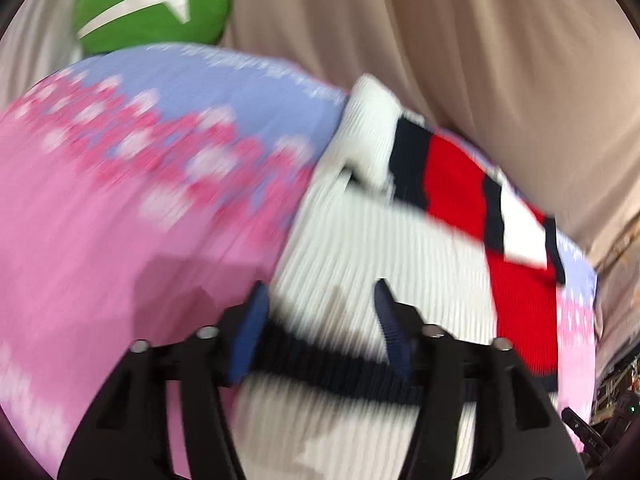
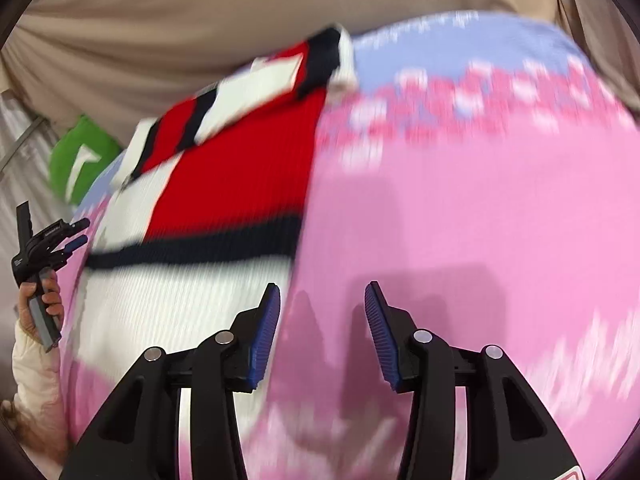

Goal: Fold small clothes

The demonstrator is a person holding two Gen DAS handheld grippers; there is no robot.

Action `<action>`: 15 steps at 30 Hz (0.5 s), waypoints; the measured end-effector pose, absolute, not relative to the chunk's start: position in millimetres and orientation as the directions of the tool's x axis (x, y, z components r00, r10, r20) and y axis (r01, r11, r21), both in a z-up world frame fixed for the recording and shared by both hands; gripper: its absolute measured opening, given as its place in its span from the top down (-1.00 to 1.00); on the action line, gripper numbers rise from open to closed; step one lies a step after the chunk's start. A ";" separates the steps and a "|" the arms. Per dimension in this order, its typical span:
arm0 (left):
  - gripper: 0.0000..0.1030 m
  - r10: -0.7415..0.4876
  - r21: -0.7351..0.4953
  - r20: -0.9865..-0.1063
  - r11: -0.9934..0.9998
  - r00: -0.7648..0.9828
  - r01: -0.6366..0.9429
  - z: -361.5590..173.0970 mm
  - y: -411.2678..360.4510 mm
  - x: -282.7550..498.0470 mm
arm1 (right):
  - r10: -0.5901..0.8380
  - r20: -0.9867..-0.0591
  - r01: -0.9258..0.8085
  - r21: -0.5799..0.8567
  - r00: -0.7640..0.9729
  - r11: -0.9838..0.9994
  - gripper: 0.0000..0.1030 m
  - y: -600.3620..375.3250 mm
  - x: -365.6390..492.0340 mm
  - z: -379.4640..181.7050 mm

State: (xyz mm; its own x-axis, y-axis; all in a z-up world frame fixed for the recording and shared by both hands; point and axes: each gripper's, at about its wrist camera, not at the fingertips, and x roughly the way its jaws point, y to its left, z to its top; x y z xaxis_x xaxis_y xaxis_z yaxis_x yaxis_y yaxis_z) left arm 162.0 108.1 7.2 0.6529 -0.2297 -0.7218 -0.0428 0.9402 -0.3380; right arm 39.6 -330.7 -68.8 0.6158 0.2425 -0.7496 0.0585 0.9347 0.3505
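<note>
1. Item: small ribbed knit sweater, white with red blocks and navy stripes (image 1: 380, 240). It lies flat on a pink and lilac patterned cloth (image 1: 100, 240) that covers the worktop, partly folded: a striped sleeve or flap is laid over its far part.

2. Long axis: in the left wrist view the sweater runs from the near edge, under the fingers, away toward the far right. In the right wrist view (image 2: 224, 184) it runs from near left to far centre.

3. Left gripper (image 1: 320, 300): blue-padded fingers apart, nothing clamped. The white body and a navy stripe lie directly below and between them; whether the pads touch the knit is lost to blur.

4. Right gripper (image 2: 322, 300): fingers apart, empty. Bare pink cloth lies below them; the sweater's straight right edge lies just to their left.

5. Governing relation: the left gripper is over the garment and the nearer of the two; the right must travel leftward to reach the edge. A next fold probably turns on that edge.

6. Surroundings: green cushion with a white mark (image 1: 156, 4) at the far side, beige draped fabric (image 1: 460, 40) behind. The person's hand (image 2: 40, 304) holding the left gripper shows at the right view's left margin.
</note>
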 end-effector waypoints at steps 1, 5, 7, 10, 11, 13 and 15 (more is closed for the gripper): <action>-0.24 -0.228 -0.334 -0.736 0.941 0.638 -0.048 3.7 111.1 145.6 | 0.260 -0.752 0.053 0.364 0.606 0.930 0.09 -326.6 30.7 -73.0; -0.31 -0.274 -0.371 -0.783 0.926 0.558 -0.066 -19.9 118.8 91.6 | 0.303 -0.732 0.021 0.397 0.610 0.918 -0.09 -305.6 1.0 -80.6; -0.38 -0.283 -0.385 -0.767 0.921 0.576 -0.061 -21.4 114.6 73.8 | 0.349 -0.713 0.005 0.444 0.608 0.896 -0.09 -300.5 -5.0 -81.7; -0.39 -0.313 -0.410 -0.754 0.911 0.578 -0.042 -23.3 104.3 68.8 | 0.382 -0.687 -0.019 0.473 0.618 0.881 -0.09 -290.2 -7.7 -85.9; -0.38 -0.317 -0.414 -0.751 0.909 0.579 -0.039 -24.1 102.1 68.8 | 0.385 -0.677 -0.026 0.476 0.627 0.879 -0.09 -287.3 -5.8 -86.1; -0.19 -0.338 -0.426 -0.743 0.905 0.578 -0.019 -24.4 97.1 70.2 | 0.403 -0.658 -0.030 0.500 0.636 0.865 -0.09 -285.4 0.4 -87.2; 0.46 -0.362 -0.439 -0.745 0.899 0.561 -0.003 -26.3 91.0 76.3 | 0.401 -0.645 -0.029 0.506 0.651 0.862 -0.09 -282.7 5.4 -87.7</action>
State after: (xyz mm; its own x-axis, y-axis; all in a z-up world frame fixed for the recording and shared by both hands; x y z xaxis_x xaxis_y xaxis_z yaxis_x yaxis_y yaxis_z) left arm 76.3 91.0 -26.3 0.5607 -0.3621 -0.7447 -0.0028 0.8985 -0.4390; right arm 5.4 -282.7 -87.7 0.6509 0.4007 -0.6448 -0.0293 0.8619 0.5062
